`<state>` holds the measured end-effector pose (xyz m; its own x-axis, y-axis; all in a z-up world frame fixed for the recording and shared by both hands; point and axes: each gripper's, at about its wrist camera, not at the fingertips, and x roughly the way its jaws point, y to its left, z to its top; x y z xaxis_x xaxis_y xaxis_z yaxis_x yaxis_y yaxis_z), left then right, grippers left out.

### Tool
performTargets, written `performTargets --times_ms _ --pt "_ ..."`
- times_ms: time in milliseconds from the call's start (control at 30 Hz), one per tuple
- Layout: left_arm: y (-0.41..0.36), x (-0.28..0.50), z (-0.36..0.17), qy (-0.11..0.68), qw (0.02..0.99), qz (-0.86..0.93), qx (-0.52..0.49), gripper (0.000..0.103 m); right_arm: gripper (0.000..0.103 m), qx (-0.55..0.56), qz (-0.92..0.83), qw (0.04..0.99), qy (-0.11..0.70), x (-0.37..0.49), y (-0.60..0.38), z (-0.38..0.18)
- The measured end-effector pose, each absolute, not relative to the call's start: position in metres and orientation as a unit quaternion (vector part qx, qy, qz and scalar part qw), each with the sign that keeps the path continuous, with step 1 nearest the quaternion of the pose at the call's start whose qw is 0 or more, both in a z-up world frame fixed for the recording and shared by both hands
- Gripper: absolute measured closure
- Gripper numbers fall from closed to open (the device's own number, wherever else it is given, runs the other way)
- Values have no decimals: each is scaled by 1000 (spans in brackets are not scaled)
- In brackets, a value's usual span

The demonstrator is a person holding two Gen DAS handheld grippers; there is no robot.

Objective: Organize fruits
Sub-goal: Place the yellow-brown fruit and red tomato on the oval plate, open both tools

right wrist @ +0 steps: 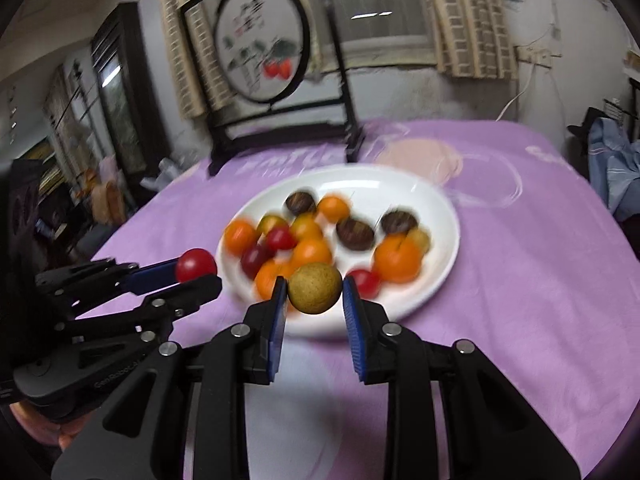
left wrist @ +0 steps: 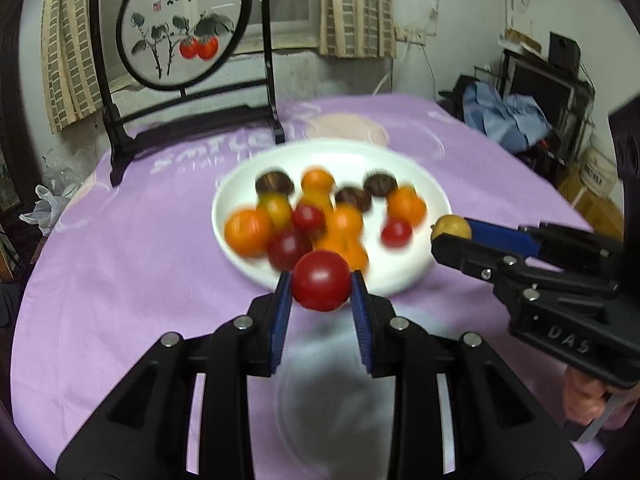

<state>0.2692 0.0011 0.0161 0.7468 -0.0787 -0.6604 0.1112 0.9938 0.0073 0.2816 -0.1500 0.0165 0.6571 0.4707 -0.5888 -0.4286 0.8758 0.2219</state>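
While your left gripper (left wrist: 321,286) is clamped on the red tomato (left wrist: 321,280) and your right gripper (right wrist: 315,290) on the tan fruit (right wrist: 315,288), both near the plate (left wrist: 400,168) rim, squeeze lightly across the middle: small, smooth, soft.
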Motion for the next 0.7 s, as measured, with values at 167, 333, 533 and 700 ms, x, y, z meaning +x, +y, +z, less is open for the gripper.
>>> performTargets --times_ms 167,333,533,700 --pt "5 329 19 352 935 -28 0 73 75 30 222 915 334 329 -140 12" --pt "6 376 10 370 929 -10 -7 73 75 27 212 910 355 370 -139 -6" --pt "6 402 3 378 926 -4 -3 72 67 26 218 905 364 393 -138 -13" --pt "10 391 13 346 936 59 25 18 38 27 211 907 363 383 -147 -4"
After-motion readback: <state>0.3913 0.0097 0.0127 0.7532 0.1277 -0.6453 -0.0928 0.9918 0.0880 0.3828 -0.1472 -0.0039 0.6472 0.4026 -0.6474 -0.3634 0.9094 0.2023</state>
